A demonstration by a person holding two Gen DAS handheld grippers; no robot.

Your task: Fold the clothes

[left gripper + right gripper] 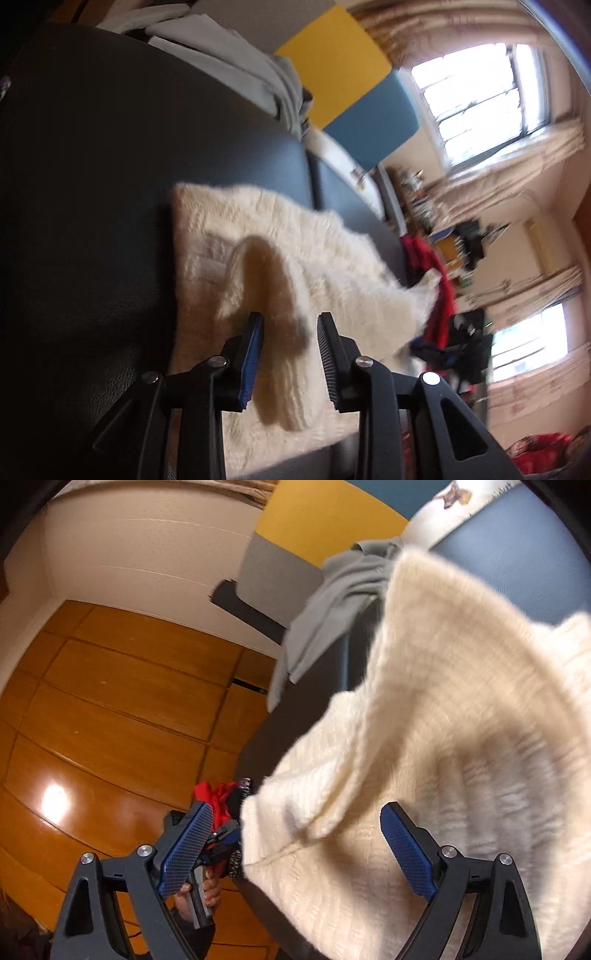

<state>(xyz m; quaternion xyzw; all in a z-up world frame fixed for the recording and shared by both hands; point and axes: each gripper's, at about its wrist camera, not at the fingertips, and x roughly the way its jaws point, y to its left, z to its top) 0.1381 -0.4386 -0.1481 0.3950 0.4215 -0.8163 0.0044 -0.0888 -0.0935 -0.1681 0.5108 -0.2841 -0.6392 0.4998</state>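
Cream sweater (295, 258) lies under both spread jaws, apparently untouched by either.

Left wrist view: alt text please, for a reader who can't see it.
A fluffy cream sweater lies partly folded on a dark leather seat, with one raised fold between the parted fingers of the left gripper, pads not pressing it. Behind are grey clothes, a red garment and bright windows.

Daylight is pouring through two windows (476, 99) hung with pale curtains (517, 155). Yellow (332, 62) and blue panels (373, 125) are standing behind the dark leather seat (92, 166), and the wooden floor (110, 720) is gleaming.
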